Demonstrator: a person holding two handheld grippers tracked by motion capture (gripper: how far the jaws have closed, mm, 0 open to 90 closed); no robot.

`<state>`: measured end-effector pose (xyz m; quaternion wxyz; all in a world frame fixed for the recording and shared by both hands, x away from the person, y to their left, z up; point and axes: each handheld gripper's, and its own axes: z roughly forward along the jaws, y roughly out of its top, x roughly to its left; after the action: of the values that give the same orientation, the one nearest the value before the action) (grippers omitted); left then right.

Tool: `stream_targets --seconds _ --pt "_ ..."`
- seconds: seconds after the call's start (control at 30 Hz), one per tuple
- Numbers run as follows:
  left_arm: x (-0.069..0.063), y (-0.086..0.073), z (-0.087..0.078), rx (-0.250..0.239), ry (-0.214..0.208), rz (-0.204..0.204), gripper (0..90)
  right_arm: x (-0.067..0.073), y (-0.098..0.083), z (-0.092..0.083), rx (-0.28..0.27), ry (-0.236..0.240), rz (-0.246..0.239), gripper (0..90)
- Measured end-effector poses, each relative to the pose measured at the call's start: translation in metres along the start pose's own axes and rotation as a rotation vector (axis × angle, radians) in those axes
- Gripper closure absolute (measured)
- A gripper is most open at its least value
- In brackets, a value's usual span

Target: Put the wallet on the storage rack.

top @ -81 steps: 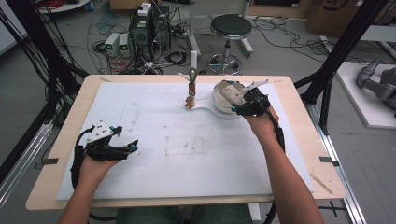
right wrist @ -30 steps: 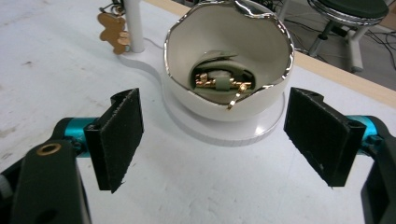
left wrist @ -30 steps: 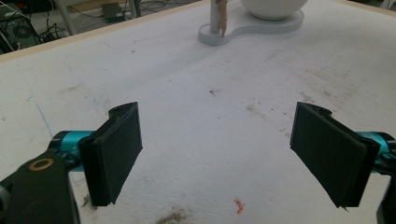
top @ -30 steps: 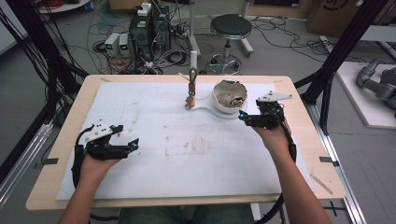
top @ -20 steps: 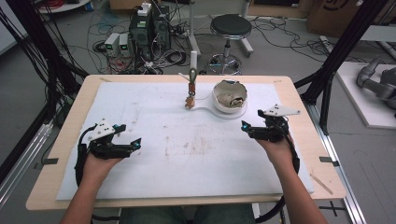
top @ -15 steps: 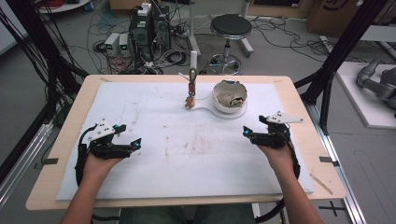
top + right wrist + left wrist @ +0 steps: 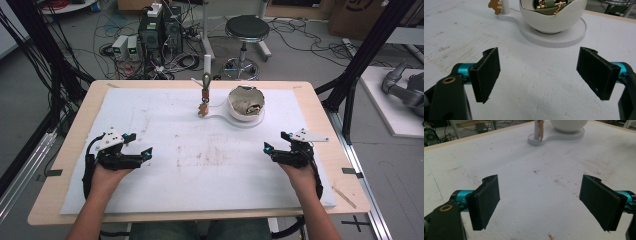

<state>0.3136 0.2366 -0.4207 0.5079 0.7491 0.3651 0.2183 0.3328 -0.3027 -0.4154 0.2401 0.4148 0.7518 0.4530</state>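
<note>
The left gripper [image 7: 141, 152] rests low over the left part of the white foam sheet [image 7: 200, 165] that covers the pale wooden table [image 7: 350, 200], its two black padded jaws spread wide with nothing but bare, scuffed sheet between them, as its own view [image 7: 540, 205] shows. The right gripper [image 7: 275, 145] sits over the right part of the sheet, a grey three-cornered plate on its top, and its jaws likewise stand wide apart and hold nothing [image 7: 544, 77]. Both grippers are well apart from each other and point toward the far middle of the table. There stands the round white bowl with a broken-looking rim [image 7: 246, 102] on a flat white keyhole-shaped base [image 7: 554, 37]; the right gripper view looks straight at it, near but not touching. Inside the bowl lie an olive-green lining and several small gold-coloured pieces [image 7: 546, 5], possibly trinkets or charms, though they are too small to tell. From the narrow end of the base rises a thin white post [image 7: 206, 67], and a small golden-brown figure [image 7: 202, 107] hangs beside the post, just left of the bowl in the high view. A tiny orange speck [image 7: 550, 236] lies on the sheet close under the left gripper.
</note>
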Motion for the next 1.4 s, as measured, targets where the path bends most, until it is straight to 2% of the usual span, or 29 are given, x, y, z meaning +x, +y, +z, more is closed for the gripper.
stream_targets --seconds 0.3,1.1,1.4 --pt "-0.0006 -0.0008 0.002 0.001 -0.009 0.002 16.6 -0.0065 -0.0017 -0.0024 -0.004 -0.013 0.003 19.5" --pt "-0.0022 -0.0014 0.0038 0.011 -0.013 0.004 16.6 -0.0092 -0.0043 -0.0021 0.013 -0.019 0.01 19.5" --pt "-0.0015 -0.0018 0.004 0.016 -0.014 0.001 16.6 -0.0092 -0.0042 -0.0015 0.013 -0.023 -0.002 19.5"
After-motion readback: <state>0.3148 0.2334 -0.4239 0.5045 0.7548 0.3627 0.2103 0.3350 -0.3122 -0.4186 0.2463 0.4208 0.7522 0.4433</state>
